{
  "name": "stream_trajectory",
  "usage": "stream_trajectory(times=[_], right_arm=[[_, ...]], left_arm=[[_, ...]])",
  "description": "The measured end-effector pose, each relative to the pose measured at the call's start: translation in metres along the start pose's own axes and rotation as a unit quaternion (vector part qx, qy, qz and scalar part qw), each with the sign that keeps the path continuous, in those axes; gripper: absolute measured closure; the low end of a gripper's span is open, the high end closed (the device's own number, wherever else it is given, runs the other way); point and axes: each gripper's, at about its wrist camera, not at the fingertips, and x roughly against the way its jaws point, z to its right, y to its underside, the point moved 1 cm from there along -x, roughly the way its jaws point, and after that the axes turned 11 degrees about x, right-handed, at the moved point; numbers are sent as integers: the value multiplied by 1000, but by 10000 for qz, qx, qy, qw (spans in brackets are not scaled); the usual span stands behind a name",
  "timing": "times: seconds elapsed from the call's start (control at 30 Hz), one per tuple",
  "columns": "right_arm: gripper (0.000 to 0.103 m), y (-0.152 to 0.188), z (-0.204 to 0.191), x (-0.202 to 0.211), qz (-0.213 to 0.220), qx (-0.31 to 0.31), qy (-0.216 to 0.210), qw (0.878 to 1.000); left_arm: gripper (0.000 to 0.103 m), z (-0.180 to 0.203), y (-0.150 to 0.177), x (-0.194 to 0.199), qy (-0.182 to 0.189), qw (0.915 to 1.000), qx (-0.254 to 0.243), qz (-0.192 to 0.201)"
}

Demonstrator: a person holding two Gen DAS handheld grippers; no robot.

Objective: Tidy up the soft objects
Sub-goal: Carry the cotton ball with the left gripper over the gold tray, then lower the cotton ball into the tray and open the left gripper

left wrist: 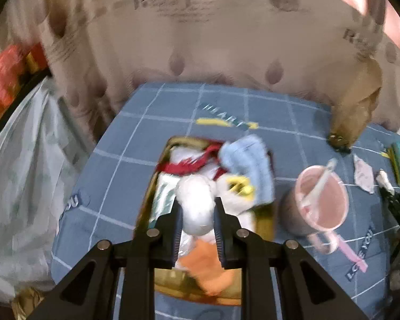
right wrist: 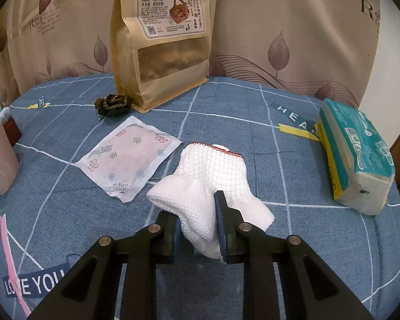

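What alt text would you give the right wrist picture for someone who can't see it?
The right gripper pinches a white knitted glove lying on a blue checked cloth. Beside it lie a flowered sachet and a tissue pack; a brown snack bag stands behind.

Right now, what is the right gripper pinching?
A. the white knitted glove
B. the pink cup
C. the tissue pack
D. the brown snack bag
A: the right gripper has its fingers closed on the white knitted glove lying on the blue cloth.

Kraft snack bag (right wrist: 161, 42) upright against curtain (right wrist: 293, 32); tissue pack (right wrist: 357, 157) right; pink cup (left wrist: 321, 200) with toothbrush (left wrist: 320, 184).
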Motion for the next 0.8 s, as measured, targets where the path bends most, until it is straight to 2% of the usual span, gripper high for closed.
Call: stream_trajectory(times=[0.23,0.57,0.73,0.8], right_arm=[[82,0,0,0,-9,25,18,10000],[81,-2,-1,-1,-31,78,68,9999],[81,-2,-1,-1,-42,101,91,9999],[81,-2,-2,0,-43,102,93,9999]], left_arm=[[82,-34,22,-20,-180,9989,300,-312],[81,-43,46,-36,-173,9975,354,-592],[73,-44,47,-35,-215,9974,312,-615],[67,-45,47,-34,-221,9975,301,-592]])
